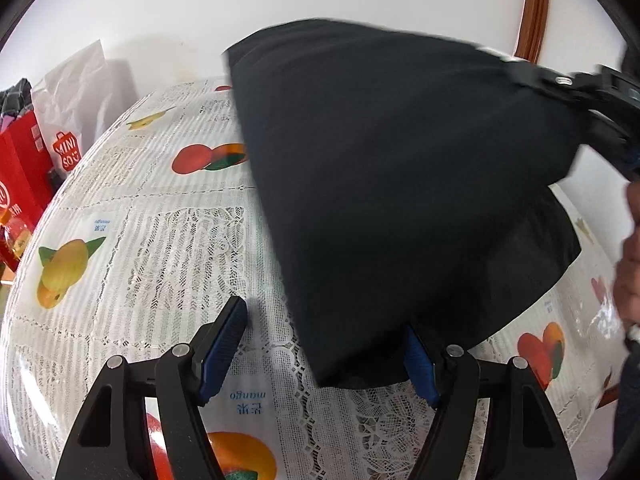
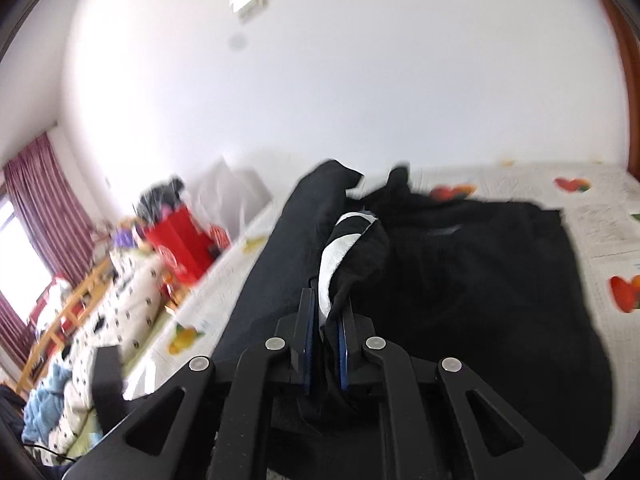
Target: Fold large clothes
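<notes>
A large black garment (image 1: 400, 184) hangs lifted above the table in the left wrist view, held up at its right corner by my right gripper (image 1: 572, 92). Its lower corner droops between the fingers of my left gripper (image 1: 324, 344), which is open and not clamped on it. In the right wrist view my right gripper (image 2: 326, 328) is shut on a bunched fold of the black garment (image 2: 460, 280), with a white inner strip (image 2: 340, 252) showing beside the fingers. The rest of the garment lies spread on the table.
The table (image 1: 140, 240) has a lace cloth with fruit prints under clear plastic. A red box (image 1: 20, 176) and a white Miniso bag (image 1: 72, 104) stand at its far left. A cluttered bed (image 2: 100, 320) lies left of the table. A white wall is behind.
</notes>
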The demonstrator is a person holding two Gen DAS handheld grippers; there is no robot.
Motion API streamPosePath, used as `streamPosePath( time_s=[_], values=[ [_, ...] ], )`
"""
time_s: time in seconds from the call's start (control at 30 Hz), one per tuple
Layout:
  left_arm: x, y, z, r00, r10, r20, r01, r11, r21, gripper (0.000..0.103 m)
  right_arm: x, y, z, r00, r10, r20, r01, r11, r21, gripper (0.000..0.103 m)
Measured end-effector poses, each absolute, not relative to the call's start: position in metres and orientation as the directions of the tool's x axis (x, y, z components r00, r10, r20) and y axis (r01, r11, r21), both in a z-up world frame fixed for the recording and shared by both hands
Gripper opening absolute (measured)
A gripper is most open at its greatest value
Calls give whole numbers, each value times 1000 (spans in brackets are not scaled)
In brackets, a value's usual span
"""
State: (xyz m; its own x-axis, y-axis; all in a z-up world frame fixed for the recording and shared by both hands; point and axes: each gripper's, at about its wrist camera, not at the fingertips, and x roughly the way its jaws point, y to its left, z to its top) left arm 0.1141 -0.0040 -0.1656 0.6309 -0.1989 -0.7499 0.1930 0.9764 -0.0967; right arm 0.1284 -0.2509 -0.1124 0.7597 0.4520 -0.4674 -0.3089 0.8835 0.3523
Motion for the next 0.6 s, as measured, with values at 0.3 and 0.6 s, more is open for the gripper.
streamPosePath(
  time_s=[0.3,0.6],
  values=[
    [118,-10,-164,626,-182,-758,191,979,-77,72,103,-319,-165,743,277,-609,-58,933,354,9],
    [105,-20,-153,632,-281,-722,278,952,-127,69,109,-320,-172,726,281,-627,-38,928,371,50]
  ],
)
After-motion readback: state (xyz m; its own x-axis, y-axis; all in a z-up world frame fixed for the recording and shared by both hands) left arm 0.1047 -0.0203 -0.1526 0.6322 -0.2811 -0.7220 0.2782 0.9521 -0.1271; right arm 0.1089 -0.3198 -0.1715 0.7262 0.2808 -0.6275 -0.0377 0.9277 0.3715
